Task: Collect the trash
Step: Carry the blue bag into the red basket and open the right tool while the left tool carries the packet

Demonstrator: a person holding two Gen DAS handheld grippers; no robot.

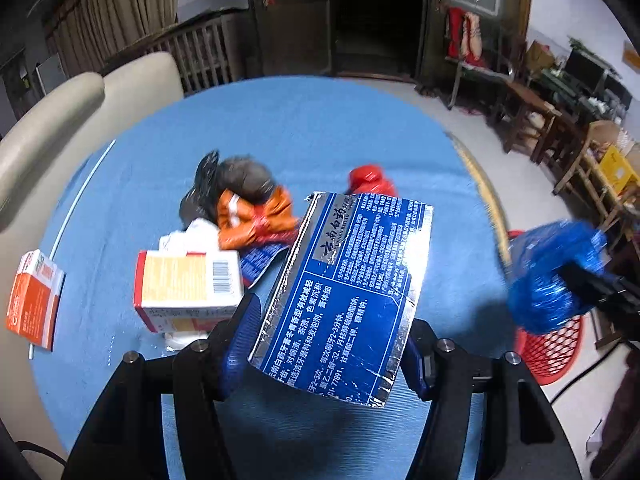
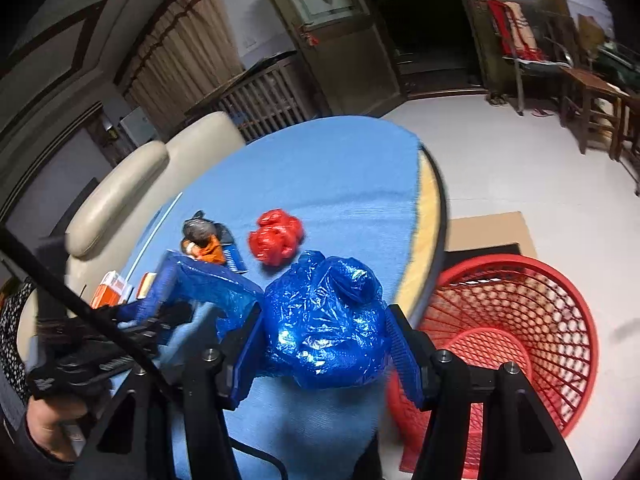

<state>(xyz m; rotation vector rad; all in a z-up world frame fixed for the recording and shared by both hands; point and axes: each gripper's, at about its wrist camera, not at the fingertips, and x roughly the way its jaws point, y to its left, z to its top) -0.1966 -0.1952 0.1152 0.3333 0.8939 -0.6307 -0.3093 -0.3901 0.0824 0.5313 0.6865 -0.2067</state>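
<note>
My left gripper (image 1: 328, 344) is shut on a flattened blue toothpaste box (image 1: 348, 288) and holds it above the blue table (image 1: 280, 132). My right gripper (image 2: 326, 344) is shut on a crumpled blue plastic bag (image 2: 326, 320), which also shows in the left wrist view (image 1: 548, 276), held over the table's right edge. A red mesh waste basket (image 2: 520, 320) stands on the floor just right of the table. A red plastic ball of trash (image 2: 276, 240), an orange wrapper (image 1: 256, 216) and a dark bag (image 1: 236, 180) lie on the table.
A white and orange carton (image 1: 188, 288) and a small orange box (image 1: 36, 300) lie on the table's left part. A cream sofa (image 2: 132, 184) borders the table on the left. Wooden tables and chairs (image 1: 560, 120) stand at the far right.
</note>
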